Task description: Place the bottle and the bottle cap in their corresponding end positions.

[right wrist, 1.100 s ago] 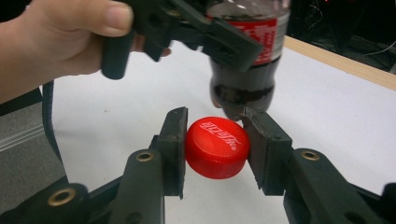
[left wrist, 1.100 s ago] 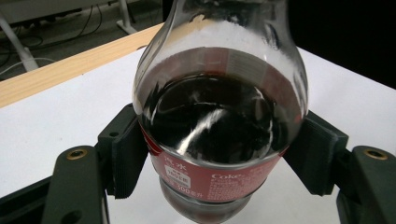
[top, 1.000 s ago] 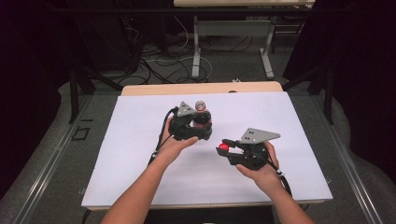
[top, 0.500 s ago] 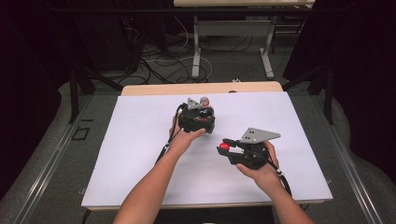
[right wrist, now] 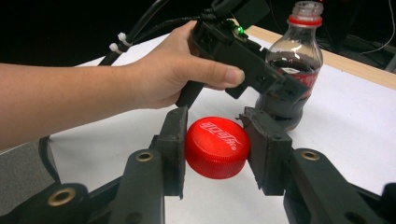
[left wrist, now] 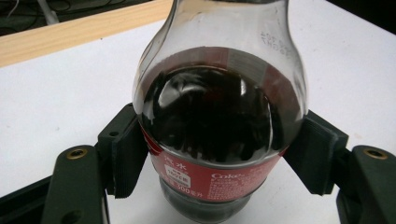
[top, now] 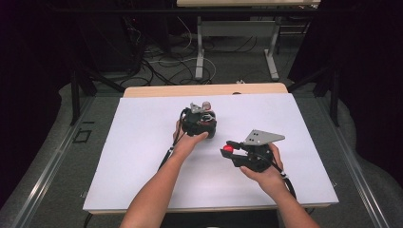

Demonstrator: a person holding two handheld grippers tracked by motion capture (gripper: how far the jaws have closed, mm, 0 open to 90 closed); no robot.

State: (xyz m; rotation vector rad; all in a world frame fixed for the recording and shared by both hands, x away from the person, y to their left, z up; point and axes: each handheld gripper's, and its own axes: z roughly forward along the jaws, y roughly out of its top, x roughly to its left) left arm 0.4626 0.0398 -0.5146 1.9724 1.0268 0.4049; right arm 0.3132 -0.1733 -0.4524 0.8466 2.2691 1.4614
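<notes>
A white table stands in a dark room with cables on the floor behind it. The left gripper squeezes a cola bottle by its red label, out near the middle of the table. The bottle is open and looks about upright. The right gripper pinches the red cap between its pads, close by on the right. To do this well, hold the bottle firm and straight so no cola spills, and keep the cap flat and level.
</notes>
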